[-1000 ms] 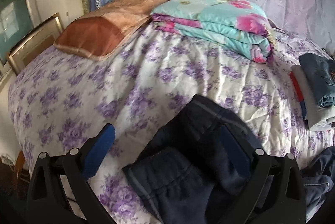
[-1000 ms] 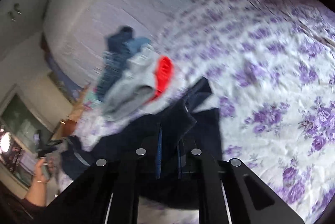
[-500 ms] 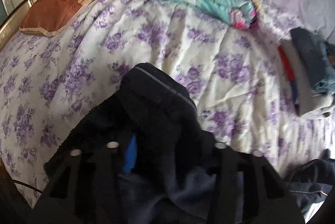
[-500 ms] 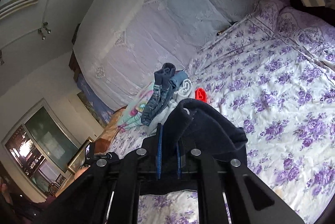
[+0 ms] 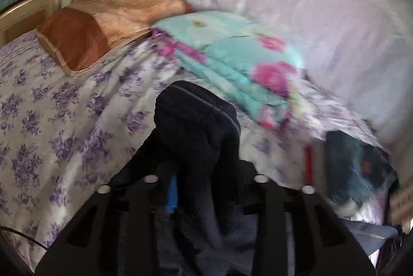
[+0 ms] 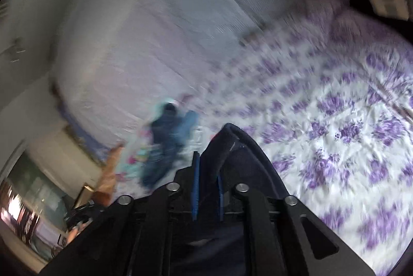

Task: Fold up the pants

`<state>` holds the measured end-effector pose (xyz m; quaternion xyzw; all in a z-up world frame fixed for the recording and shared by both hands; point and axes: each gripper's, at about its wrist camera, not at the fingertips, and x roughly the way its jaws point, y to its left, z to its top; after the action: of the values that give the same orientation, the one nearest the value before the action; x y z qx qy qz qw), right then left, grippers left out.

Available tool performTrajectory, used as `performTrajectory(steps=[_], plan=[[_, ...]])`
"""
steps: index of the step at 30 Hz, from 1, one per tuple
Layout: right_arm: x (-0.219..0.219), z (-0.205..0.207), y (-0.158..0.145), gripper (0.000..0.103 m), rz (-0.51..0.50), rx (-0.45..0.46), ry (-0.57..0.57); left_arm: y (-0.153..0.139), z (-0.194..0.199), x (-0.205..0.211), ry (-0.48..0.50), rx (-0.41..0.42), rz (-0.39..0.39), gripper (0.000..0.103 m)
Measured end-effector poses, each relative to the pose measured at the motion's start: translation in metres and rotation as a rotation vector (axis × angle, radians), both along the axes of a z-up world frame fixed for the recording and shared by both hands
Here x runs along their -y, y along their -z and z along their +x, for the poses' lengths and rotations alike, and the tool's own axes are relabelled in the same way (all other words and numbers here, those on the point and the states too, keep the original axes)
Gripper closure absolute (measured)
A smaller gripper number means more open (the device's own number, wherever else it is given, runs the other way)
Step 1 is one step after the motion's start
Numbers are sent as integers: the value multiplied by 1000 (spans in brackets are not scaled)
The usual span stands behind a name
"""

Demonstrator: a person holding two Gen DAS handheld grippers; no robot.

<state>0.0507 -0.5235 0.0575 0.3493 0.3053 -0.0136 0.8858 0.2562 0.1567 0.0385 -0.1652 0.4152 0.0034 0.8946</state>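
The dark navy pants [image 5: 198, 131] are bunched up between the fingers of my left gripper [image 5: 204, 188], which is shut on them and holds them above the floral bed. In the right wrist view my right gripper [image 6: 207, 188] is shut on another part of the same pants [image 6: 237, 154], with the fabric standing up between the blue pads [image 6: 195, 185]. Both views are blurred by motion. The rest of the pants hangs below, out of sight.
The bed has a white sheet with purple flowers [image 5: 51, 126]. A brown pillow [image 5: 85, 33] and a folded teal floral quilt [image 5: 240, 64] lie at its head. A pile of folded clothes [image 5: 356, 167] sits to the right, also in the right wrist view [image 6: 167, 147].
My left gripper closed on the pants and lifted them off the bed. Both grippers have swung upward with the fabric; the views now blur.
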Motion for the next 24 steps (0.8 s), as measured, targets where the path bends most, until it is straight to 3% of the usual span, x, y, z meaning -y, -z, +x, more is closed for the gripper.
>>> performTrajectory(steps=[1,2,3,6,7,9,10,13,16,19,24], plan=[[6,28,18,38,-13,-111,12,12,15,4,7,-70,46,36],[7,38,28,25,-54,-168,53,23,27,7,2,-138,89,36],[6,43,36,25,-93,-210,77,35,34,5,-17,-189,107,38],[-11,33,45,24,-184,-212,37,26,21,-6,-7,-148,46,36],[-19,22,45,21,-219,-206,22,17,9,-11,4,-118,45,30],[-32,-13,50,5,-281,-203,-5,3,-17,-23,7,-70,57,15],[-35,-27,53,4,-287,-202,-7,-4,-38,-31,2,-45,77,10],[-44,-79,73,4,-286,-217,-13,-3,-82,-47,4,-47,127,10],[-56,-125,101,4,-237,-191,-8,28,-117,-66,-6,-133,72,10],[-63,-139,122,4,-129,-168,-60,59,-121,-67,17,-209,20,10],[-76,-133,128,3,-56,-146,-152,96,-100,-46,12,-267,74,7]])
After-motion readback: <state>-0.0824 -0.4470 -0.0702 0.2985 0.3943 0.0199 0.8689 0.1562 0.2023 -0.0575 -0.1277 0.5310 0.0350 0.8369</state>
